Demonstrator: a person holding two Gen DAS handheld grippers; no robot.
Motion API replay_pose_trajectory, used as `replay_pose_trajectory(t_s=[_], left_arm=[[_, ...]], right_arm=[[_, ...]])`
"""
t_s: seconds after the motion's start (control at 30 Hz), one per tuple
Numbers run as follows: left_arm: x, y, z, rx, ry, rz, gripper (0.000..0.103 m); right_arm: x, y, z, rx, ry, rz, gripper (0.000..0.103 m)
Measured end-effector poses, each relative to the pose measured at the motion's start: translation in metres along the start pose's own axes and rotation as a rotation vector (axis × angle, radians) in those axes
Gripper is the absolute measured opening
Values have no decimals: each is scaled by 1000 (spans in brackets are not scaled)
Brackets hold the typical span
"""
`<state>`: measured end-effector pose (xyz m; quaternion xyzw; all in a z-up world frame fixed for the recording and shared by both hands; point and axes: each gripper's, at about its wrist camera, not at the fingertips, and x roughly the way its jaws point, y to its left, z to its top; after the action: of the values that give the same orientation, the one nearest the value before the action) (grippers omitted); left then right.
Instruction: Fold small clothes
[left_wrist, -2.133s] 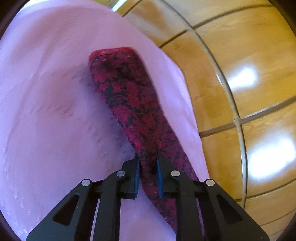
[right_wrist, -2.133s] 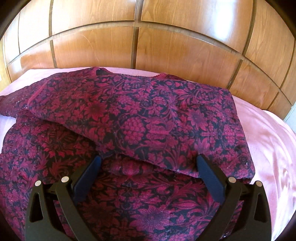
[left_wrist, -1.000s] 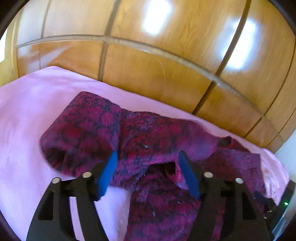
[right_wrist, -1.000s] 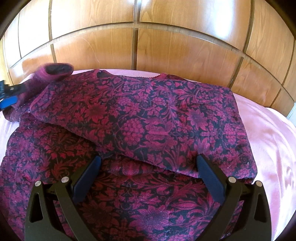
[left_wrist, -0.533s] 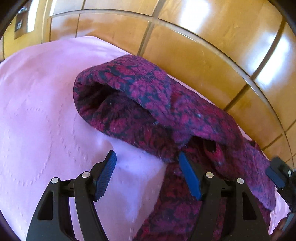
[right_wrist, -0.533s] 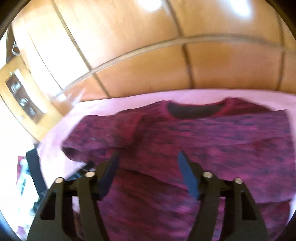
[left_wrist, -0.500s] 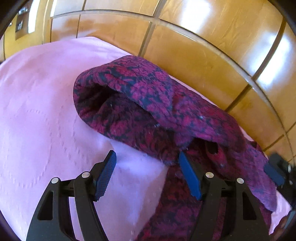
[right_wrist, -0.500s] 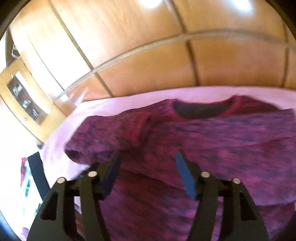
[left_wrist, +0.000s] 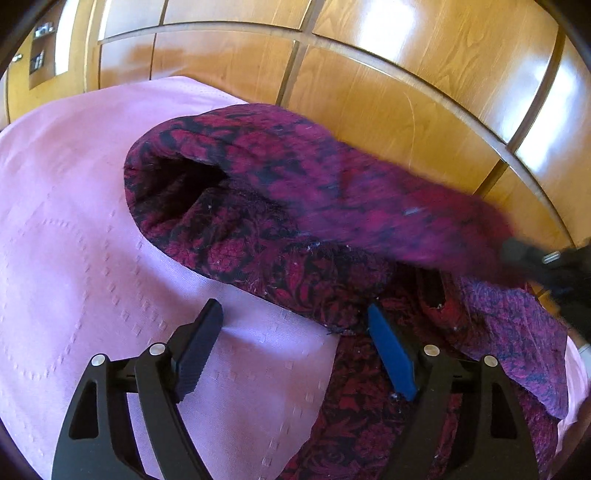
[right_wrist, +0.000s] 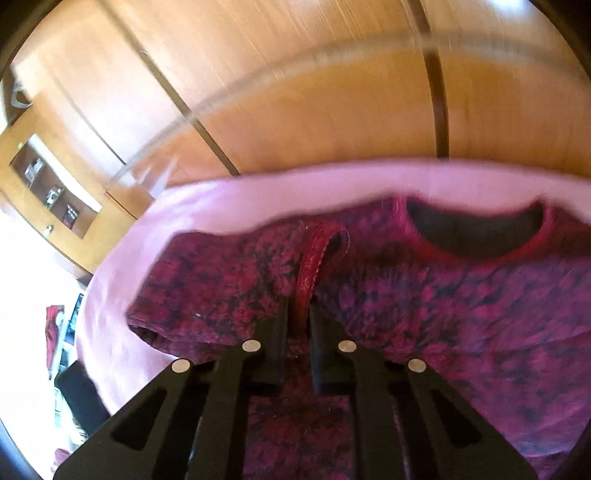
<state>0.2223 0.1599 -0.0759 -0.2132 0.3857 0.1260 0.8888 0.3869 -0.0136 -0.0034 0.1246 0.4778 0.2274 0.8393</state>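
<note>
Dark red-and-black floral knit top (right_wrist: 461, 306) lies on pink embossed bedspread (left_wrist: 74, 229), neckline twd wooden panelled wall (left_wrist: 369, 92). R gripper (right_wrist: 298, 317) pinched on its red-hemmed sleeve cuff (right_wrist: 321, 254). L gripper (left_wrist: 295, 343) spread wide, empty, near top's edge.

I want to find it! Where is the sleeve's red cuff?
Right wrist view, centre: the red cuff is pinched in the right gripper, left of the neck hole.

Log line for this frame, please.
left hand-held gripper: open, empty | right hand-held gripper: shut on sleeve cuff | garment: partly folded
</note>
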Motion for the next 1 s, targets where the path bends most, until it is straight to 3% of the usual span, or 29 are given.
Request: replay_pose_trajectory(t_s=[0.13,0.3,0.77,1.0], left_arm=[[-1,2,0,-6,1,-7,79],[-2,2,0,-5,3,0,79],[-1,-4,2,21,22,27,79],[2,-6,0,51,38,47,79]], right_arm=[[-45,0,5,-31,-122,-53,8],[-85,-30,-6,-10,-200,-150,8],[-140,-166,-55,164,-196,-420,6],[-147,-208,-81,240,-197,-459,6]])
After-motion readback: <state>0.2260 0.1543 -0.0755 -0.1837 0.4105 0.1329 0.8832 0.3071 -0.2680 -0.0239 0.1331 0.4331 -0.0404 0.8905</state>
